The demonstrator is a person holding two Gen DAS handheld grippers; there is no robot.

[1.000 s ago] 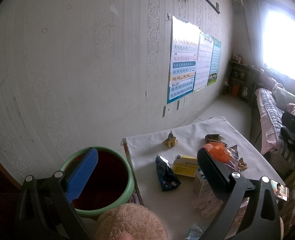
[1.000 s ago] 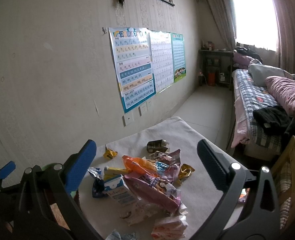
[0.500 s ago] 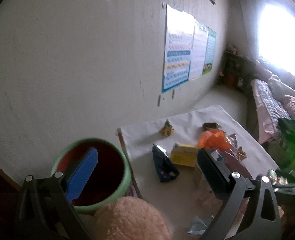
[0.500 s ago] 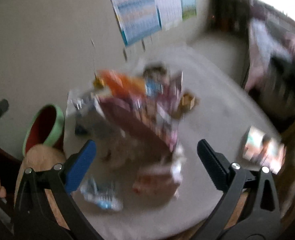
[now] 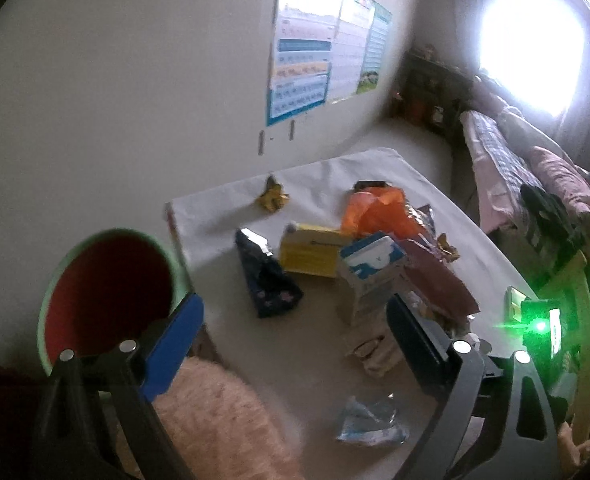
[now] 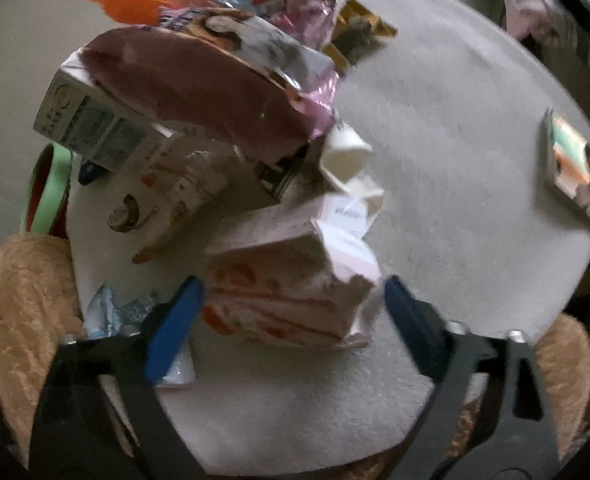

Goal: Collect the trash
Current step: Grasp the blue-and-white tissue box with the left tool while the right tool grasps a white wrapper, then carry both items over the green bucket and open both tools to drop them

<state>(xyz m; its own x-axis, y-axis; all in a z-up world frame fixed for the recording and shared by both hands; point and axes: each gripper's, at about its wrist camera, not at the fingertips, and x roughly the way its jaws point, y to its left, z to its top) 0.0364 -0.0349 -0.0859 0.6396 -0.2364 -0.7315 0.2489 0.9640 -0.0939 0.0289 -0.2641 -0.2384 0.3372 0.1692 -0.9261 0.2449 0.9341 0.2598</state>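
Pink carton [image 6: 291,280]: sitting between right tongs [image 6: 293,308], light, crushable; gripping across its flat sides.
Right tongs: closing, not yet pinching.
Left tongs [image 5: 295,332]: spread, closing, empty.

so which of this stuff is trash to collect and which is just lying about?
Job:
- pink crushed carton, between the closing right claw fingers
- blue-white carton
- orange wrapper
- dark wrapper
- green bin

Lying about:
- phone
- wall posters
- bed

A pale wall [image 5: 135,80] carries posters [image 5: 319,60] upper centre; a bright window [image 5: 535,40] glares above a bed [image 5: 507,160] at right.
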